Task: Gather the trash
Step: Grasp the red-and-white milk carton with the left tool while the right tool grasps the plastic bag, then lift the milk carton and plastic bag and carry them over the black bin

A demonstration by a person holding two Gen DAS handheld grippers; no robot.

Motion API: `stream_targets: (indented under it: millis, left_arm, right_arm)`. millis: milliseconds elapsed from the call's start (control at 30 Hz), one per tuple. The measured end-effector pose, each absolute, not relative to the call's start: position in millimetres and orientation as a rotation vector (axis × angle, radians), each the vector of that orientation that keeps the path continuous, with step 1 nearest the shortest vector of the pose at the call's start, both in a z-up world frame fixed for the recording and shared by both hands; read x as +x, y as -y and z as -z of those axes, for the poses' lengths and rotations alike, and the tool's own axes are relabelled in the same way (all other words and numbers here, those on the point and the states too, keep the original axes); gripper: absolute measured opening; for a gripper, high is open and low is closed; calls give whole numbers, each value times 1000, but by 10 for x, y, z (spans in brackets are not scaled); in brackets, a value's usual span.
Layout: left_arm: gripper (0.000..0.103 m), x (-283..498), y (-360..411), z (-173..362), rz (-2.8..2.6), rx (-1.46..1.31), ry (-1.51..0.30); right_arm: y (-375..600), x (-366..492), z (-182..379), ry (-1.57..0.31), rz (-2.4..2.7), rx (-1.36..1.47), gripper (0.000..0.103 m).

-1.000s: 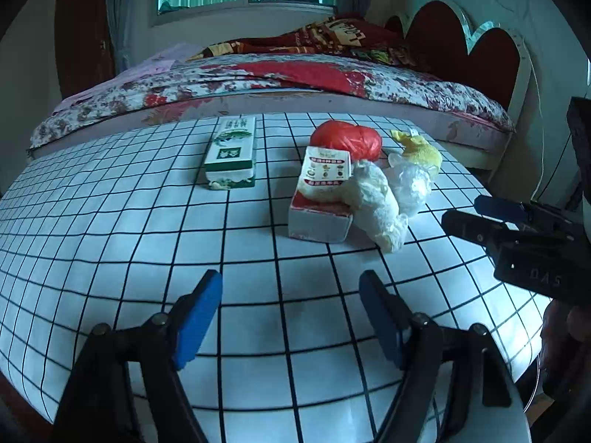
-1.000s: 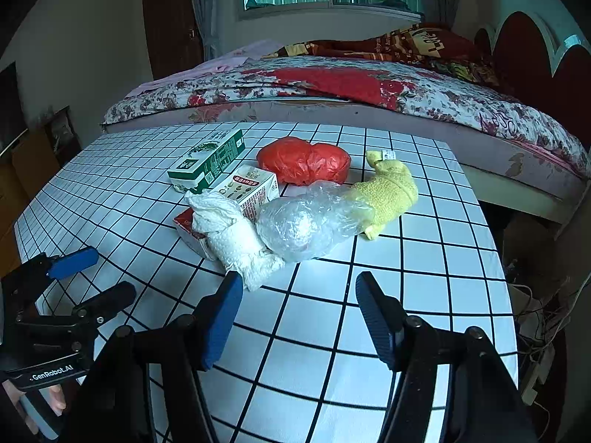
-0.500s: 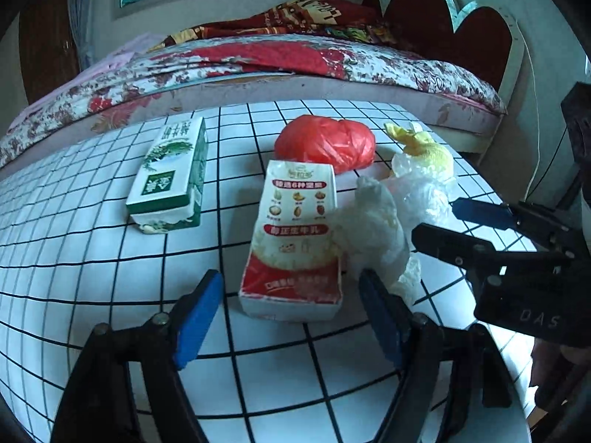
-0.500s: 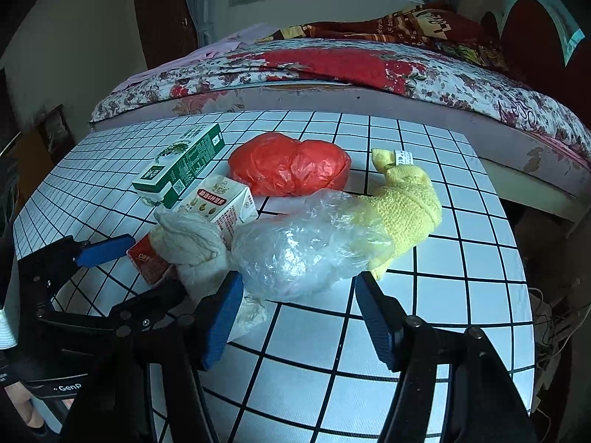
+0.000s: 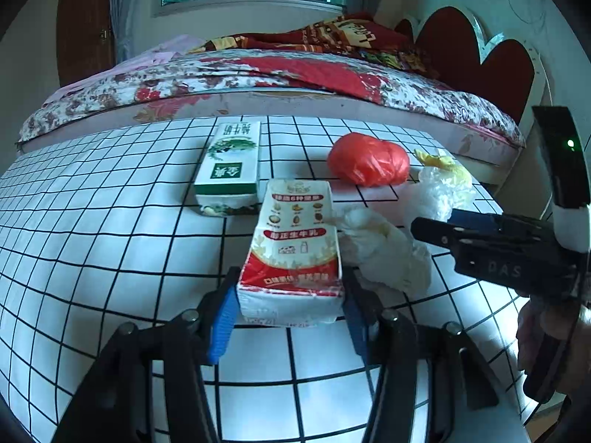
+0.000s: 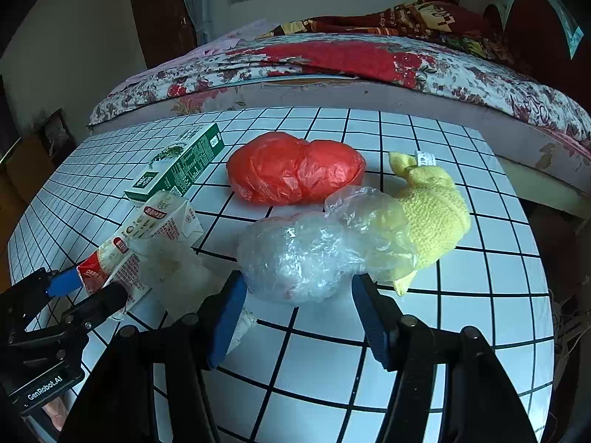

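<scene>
My left gripper point(image 5: 288, 317) is shut on the near end of a red and white milk carton point(image 5: 295, 243), also seen in the right wrist view point(image 6: 147, 243) with the left gripper point(image 6: 88, 295) on it. My right gripper point(image 6: 299, 313) is open around a crumpled clear plastic bag point(image 6: 306, 258), its pads on either side. A crumpled white tissue point(image 5: 380, 247) lies between carton and bag. A green and white carton point(image 5: 231, 166), a red plastic bag point(image 6: 295, 173) and a yellow cloth point(image 6: 432, 214) lie behind on the grid-patterned table point(image 5: 92, 240).
A bed with a floral cover point(image 5: 258, 77) stands right behind the table, with a red headboard point(image 5: 469, 55) at the right. The table's right edge point(image 6: 546, 295) drops off to the floor.
Both grippers moved forward to the trash. The left jaws closed onto the red and white carton. The right jaws came to sit around the clear plastic bag.
</scene>
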State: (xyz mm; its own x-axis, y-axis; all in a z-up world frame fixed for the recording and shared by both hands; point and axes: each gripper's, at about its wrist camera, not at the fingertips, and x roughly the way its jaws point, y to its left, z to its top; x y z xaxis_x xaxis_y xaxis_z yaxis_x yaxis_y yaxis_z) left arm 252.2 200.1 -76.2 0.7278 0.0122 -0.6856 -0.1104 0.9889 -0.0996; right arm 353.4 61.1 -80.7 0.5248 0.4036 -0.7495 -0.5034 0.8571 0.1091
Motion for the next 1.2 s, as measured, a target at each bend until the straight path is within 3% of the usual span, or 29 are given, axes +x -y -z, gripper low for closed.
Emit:
stream_targets:
  millis: [133, 400, 1200]
  left_arm:
    - [53, 2397, -2029, 740, -97, -130, -720]
    - [52, 2121, -2028, 768, -105, -146, -677]
    - [52, 1492, -1676, 456, -92, -127, -558]
  right_arm:
    - [-579, 3420, 743, -836, -572, -137, 30]
    - [-464, 3083, 553, -761, -622, -159, 25]
    - [214, 2271, 212, -626, -612, -140, 20]
